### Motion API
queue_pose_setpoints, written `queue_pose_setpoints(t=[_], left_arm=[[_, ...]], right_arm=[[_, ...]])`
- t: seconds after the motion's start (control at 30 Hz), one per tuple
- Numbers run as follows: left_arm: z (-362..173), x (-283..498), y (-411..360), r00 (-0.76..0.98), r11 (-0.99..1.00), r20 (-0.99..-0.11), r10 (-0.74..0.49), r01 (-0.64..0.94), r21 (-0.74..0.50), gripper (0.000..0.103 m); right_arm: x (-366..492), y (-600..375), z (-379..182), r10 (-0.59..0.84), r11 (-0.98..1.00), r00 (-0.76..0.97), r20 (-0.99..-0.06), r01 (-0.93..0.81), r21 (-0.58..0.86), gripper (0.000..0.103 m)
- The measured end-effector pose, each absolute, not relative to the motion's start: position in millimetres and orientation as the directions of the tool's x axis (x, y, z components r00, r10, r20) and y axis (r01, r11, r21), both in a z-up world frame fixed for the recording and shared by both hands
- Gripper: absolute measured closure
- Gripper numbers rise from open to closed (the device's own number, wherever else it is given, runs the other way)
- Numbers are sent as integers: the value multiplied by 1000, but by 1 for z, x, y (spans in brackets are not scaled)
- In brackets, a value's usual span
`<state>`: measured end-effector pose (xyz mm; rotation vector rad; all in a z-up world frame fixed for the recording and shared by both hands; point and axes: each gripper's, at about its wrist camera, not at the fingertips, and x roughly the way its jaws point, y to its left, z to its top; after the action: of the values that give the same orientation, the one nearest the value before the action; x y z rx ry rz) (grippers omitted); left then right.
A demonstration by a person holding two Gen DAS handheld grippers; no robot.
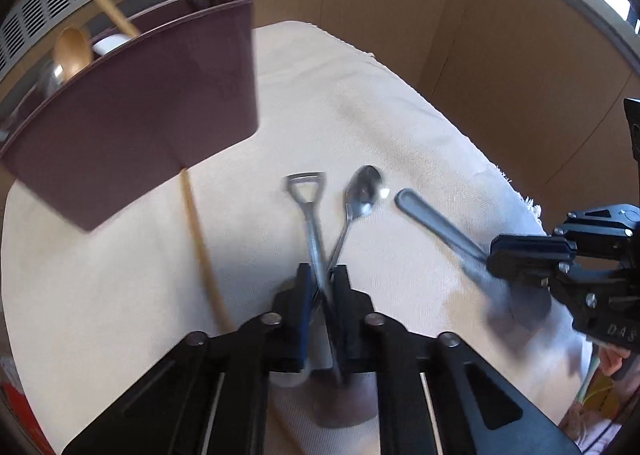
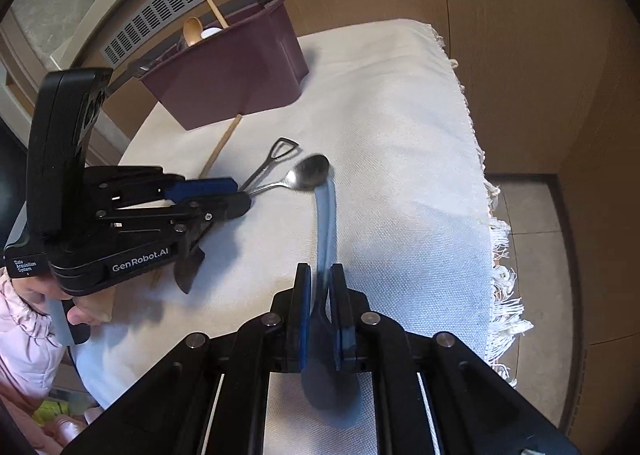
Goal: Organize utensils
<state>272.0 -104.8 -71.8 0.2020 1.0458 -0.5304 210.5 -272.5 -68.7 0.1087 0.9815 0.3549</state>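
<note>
My left gripper (image 1: 322, 275) is shut on two metal utensils: a shovel-handled spoon (image 1: 310, 207) and a plain metal spoon (image 1: 362, 191), crossed between the fingers. They also show in the right wrist view, the shovel-handled spoon (image 2: 276, 155) and the plain spoon (image 2: 308, 173) sticking out of the left gripper (image 2: 244, 195). My right gripper (image 2: 320, 275) is shut on a grey metal spoon (image 2: 326, 211), handle pointing forward; it shows in the left wrist view (image 1: 434, 221) too. A maroon utensil caddy (image 1: 136, 111) (image 2: 236, 67) holds wooden spoons and ladles.
A wooden stick (image 1: 200, 243) (image 2: 222, 147) lies on the cream cloth (image 1: 400, 115) (image 2: 400, 135) in front of the caddy. The cloth's fringed edge (image 2: 496, 255) hangs over the right side. Wooden wall panels with vents stand behind.
</note>
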Motion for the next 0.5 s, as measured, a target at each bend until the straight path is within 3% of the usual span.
queue_pose_setpoints(t=[0.23,0.37,0.47,0.5], left_arm=[[-68,237,-32,466,932,-860,-207,361,-28,93],[-66,227,-6,449,942,-862,-235,325,-87,92],[-62,225,2,455,944,-856,-248,310,-109,91],[-62,226,3,456,944,-854,-252,308,-115,91]], right_arm=[[214,-252,-70,255,951,510,-821,-285,119,90],[224,-250,-78,197,962,506,-840,-263,68,76],[227,-243,-80,164,964,520,-838,-265,24,76],[226,-238,-80,126,962,535,-836,-271,-28,87]])
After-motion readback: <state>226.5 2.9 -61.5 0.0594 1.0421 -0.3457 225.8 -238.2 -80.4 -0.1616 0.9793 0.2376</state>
